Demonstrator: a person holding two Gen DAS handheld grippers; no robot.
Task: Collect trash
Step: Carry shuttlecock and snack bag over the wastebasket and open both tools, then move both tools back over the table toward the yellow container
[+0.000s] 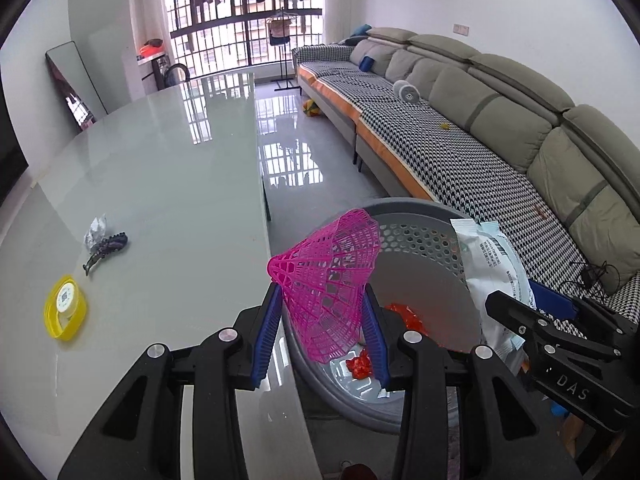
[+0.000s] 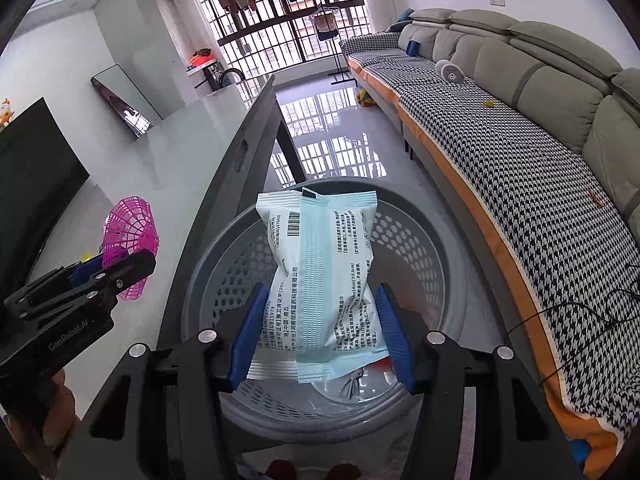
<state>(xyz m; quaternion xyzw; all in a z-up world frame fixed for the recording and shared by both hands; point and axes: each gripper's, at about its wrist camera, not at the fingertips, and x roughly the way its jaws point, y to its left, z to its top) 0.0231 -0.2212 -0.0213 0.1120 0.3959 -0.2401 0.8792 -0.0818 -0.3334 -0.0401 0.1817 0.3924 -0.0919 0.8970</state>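
Observation:
My left gripper (image 1: 324, 320) is shut on a pink plastic mesh cone (image 1: 328, 280) and holds it over the near rim of a grey perforated basket (image 1: 416, 240) beside the table. My right gripper (image 2: 320, 328) is shut on a pale blue printed packet (image 2: 324, 272) and holds it above the same basket (image 2: 416, 248). Red scraps (image 1: 408, 320) lie in the basket's bottom. Each gripper shows in the other's view: the right one (image 1: 560, 336) with the packet (image 1: 492, 268), the left one (image 2: 100, 276) with the pink cone (image 2: 130, 236).
A glossy grey table (image 1: 168, 168) holds a yellow tape roll (image 1: 66, 306), a crumpled silver wrapper (image 1: 96, 230) and a dark clip (image 1: 106, 250). A long sofa (image 1: 480, 128) runs along the right. A black cable (image 2: 580, 312) lies on its cover. A mirror (image 1: 74, 84) leans on the left wall.

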